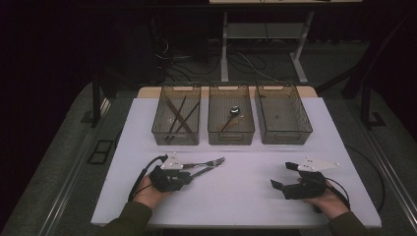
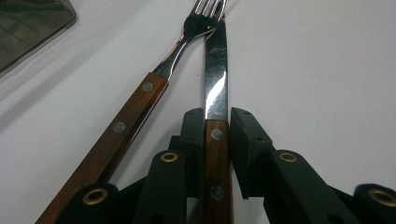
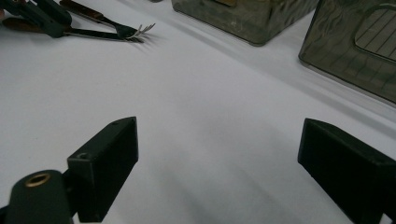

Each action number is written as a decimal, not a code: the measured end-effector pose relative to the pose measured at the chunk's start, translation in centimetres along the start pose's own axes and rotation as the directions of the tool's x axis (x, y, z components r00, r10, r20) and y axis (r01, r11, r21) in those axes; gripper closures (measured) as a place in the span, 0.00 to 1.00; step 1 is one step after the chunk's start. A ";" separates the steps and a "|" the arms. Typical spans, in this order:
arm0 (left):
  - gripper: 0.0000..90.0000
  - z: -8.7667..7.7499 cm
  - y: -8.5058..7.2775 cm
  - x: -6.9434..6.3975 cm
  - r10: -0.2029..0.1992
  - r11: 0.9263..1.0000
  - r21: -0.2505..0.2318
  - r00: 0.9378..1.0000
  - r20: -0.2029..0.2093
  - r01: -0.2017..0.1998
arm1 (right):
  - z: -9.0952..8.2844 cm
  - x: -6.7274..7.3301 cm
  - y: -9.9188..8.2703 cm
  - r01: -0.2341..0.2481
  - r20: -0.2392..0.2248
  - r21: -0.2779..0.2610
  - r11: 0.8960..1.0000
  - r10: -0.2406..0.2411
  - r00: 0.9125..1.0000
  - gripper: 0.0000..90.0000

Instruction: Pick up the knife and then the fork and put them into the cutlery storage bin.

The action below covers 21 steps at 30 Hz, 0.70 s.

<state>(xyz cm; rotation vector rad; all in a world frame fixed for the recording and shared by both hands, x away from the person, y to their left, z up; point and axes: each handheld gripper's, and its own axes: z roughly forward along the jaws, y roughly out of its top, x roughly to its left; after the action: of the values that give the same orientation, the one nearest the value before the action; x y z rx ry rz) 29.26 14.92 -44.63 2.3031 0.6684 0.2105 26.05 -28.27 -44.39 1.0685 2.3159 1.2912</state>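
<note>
Gripping the knife point(image 2: 215, 140) by its wooden handle, the left gripper point(image 2: 217, 135) has its jaws clamped, the fork point(image 2: 140, 107) just beside the knife. Right gripper point(image 3: 217, 163) sits well apart from the knife, jaws wide, nothing between.

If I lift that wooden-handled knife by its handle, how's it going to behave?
The knife probably stays stiff: its blade looks like polished steel. That blade may make it front-heavy, so it could tilt tip-down in the left gripper. Its tip touches the fork, which might get nudged.
</note>
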 end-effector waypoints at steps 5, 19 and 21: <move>0.81 0.1 0.1 0.0 0.003 1.000 0.006 1.000 0.004 -0.003 | 0.0 0.0 0.0 0.000 -0.001 -0.004 1.000 0.000 1.000 0.13; 0.86 0.1 0.3 -0.3 0.023 1.000 0.012 1.000 -0.012 -0.023 | 0.0 0.1 0.0 0.003 0.001 0.001 1.000 -0.003 1.000 0.13; 0.86 0.1 0.3 -0.3 0.011 1.000 0.007 1.000 0.006 -0.011 | 0.0 0.0 0.0 -0.003 0.006 0.001 1.000 0.003 1.000 0.13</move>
<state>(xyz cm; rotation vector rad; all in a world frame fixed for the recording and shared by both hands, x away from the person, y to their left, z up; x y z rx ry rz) 29.19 14.55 -44.49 2.3138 0.6550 0.2071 26.08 -28.28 -44.40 1.0754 2.3118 1.2854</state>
